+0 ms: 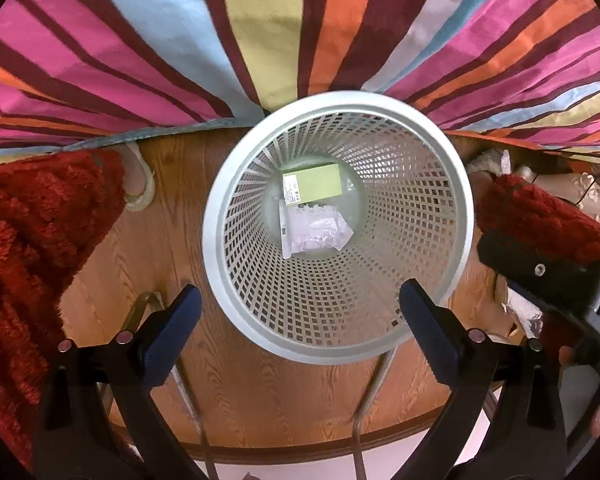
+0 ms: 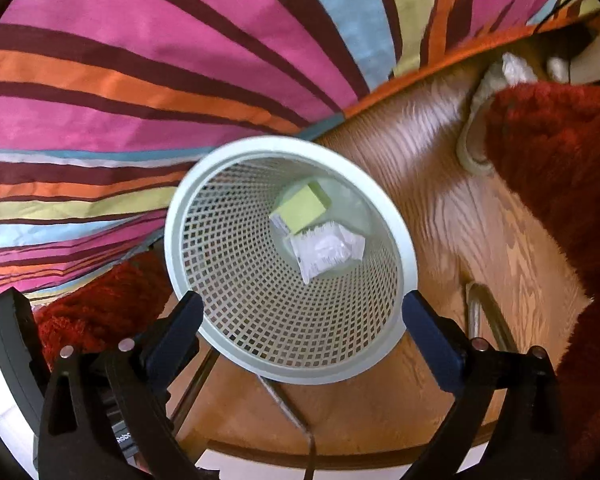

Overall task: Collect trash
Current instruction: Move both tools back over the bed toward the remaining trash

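Observation:
A white mesh wastebasket (image 1: 456, 216) stands on the wooden floor, seen from above in both views (image 2: 404, 236). Inside lie a green box (image 1: 316, 186) (image 2: 304, 206) and a crumpled clear plastic wrapper (image 1: 314, 232) (image 2: 326, 252). My left gripper (image 1: 298, 332) is open and empty above the basket's near rim. My right gripper (image 2: 302, 336) is open and empty above the same rim. In the left wrist view the right gripper's black body (image 1: 548, 280) shows at the right edge with something crumpled and silvery (image 1: 522, 312) beside it.
A striped bedcover (image 1: 260, 40) (image 2: 160, 80) hangs behind the basket. Red fluffy sleeves (image 1: 28, 240) (image 2: 560, 168) flank both views. A slippered foot (image 1: 138, 184) (image 2: 474, 148) stands on the wood floor (image 1: 172, 216). Chrome chair legs (image 2: 488, 312) lie near the basket.

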{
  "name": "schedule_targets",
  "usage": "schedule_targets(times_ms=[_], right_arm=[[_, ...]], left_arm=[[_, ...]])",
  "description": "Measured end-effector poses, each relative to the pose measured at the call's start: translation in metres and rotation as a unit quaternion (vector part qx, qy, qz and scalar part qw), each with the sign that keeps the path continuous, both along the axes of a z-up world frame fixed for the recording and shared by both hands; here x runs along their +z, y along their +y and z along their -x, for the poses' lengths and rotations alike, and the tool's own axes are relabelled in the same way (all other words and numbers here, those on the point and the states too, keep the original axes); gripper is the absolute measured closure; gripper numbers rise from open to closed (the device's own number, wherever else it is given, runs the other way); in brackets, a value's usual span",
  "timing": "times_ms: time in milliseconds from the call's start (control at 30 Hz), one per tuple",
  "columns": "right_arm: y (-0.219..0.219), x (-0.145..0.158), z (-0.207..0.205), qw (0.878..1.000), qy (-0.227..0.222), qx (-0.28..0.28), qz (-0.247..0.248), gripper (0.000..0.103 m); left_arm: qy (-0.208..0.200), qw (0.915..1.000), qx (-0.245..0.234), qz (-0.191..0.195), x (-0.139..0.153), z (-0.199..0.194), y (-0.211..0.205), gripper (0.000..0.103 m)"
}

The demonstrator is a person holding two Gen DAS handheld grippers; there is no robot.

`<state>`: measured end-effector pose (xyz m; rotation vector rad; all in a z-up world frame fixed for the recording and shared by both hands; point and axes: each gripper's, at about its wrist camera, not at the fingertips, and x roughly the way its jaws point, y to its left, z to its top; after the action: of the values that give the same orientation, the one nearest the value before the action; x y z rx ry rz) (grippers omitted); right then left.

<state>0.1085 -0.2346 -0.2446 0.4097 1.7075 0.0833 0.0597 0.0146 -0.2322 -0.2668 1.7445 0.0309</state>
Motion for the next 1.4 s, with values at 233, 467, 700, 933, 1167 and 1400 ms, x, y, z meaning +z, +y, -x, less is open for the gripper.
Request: schedule_targets(times_ms=[233, 467, 700, 933, 1167, 1400], right_arm=[[0.005, 0.033, -0.001, 0.997, -0.068, 0.02, -0.009, 0.008], [0.019, 0.076, 0.0, 0.984, -0.162, 0.064, -0.022, 0.008], [0.003, 0.144, -0.003, 0.946, -0.317, 0.072, -0.014, 0.008], [0.0, 0.183, -0.01, 0.911, -0.404, 0.084, -0.013, 0.008], [0.006, 0.197, -0.029, 0.895, -0.435, 0.102, 0.009, 0.008], [0.001, 0.212, -0.062, 0.879, -0.462, 0.116, 0.02, 0.008]], left_arm=[[-0.037, 0.9991, 0.021, -0.004, 0.028, 0.003, 0.009, 0.007], [-0.13, 0.9914, -0.013, 0.007, 0.078, 0.003, -0.003, 0.007], [-0.274, 0.9604, -0.013, -0.049, 0.141, 0.001, 0.0, 0.007], [-0.366, 0.9291, 0.027, -0.049, 0.19, -0.008, 0.01, 0.007], [-0.408, 0.91, 0.031, -0.066, 0.219, -0.03, 0.017, 0.007], [-0.423, 0.9001, 0.013, -0.102, 0.231, -0.062, 0.021, 0.007]])
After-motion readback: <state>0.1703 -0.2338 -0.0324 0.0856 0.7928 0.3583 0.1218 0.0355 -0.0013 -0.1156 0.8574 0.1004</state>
